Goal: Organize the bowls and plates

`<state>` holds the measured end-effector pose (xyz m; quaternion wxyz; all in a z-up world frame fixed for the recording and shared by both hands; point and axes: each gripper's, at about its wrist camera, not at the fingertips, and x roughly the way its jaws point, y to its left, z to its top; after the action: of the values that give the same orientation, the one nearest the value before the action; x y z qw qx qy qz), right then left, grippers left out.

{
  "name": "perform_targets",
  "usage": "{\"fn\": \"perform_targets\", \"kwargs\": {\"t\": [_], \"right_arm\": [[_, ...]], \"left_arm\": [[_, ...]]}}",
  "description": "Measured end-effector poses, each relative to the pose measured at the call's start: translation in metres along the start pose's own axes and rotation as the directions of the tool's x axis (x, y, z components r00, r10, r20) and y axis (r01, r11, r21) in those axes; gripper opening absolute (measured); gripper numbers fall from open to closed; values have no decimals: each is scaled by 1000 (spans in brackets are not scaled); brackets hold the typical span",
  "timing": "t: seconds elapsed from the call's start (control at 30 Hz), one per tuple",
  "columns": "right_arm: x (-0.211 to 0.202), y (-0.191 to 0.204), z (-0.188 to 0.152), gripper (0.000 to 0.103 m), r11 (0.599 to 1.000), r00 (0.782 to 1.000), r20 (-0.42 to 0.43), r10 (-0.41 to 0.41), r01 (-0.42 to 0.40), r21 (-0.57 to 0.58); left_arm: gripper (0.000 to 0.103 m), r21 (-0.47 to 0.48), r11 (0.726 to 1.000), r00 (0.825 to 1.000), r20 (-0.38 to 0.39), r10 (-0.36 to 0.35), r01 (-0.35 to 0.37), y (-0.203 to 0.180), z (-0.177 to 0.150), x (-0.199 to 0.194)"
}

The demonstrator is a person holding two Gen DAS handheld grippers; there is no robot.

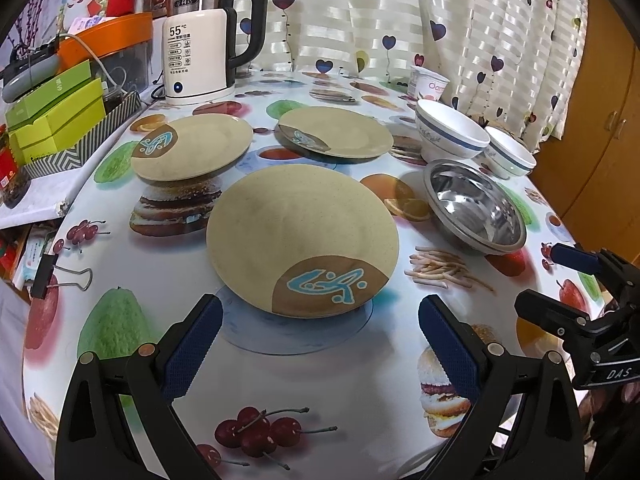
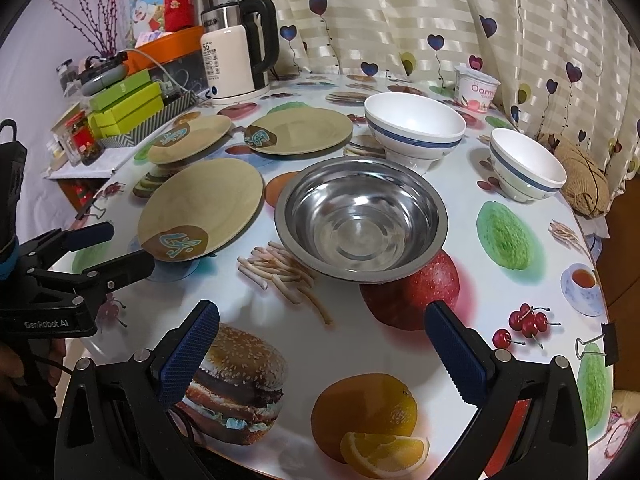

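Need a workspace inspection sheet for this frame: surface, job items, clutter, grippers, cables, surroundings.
Surface: table under a food-print cloth, binder clips at the edges.
Job's things: three tan plates, near, far left, far middle; steel bowl; large white bowl; small white bowl. All separate, none stacked.
Clutter: kettle, yogurt cup, green boxes.
Grippers: left gripper open, empty; right gripper open, empty.
Cables: white cable behind the boxes.
Surroundings: heart-print curtain, wooden cabinet.
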<state>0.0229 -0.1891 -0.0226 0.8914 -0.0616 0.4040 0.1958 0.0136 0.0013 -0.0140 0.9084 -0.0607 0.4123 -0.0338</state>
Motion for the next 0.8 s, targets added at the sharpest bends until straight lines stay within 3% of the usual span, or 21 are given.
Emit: {"fn": "perform_targets", "kwargs": {"t": [0.8], "right_arm": [[0,9,15,103,1000,1000,-1,6,-6,-29]], "left_arm": [[99,-43,999,1000,3,-13,13,17,10,2]]}}
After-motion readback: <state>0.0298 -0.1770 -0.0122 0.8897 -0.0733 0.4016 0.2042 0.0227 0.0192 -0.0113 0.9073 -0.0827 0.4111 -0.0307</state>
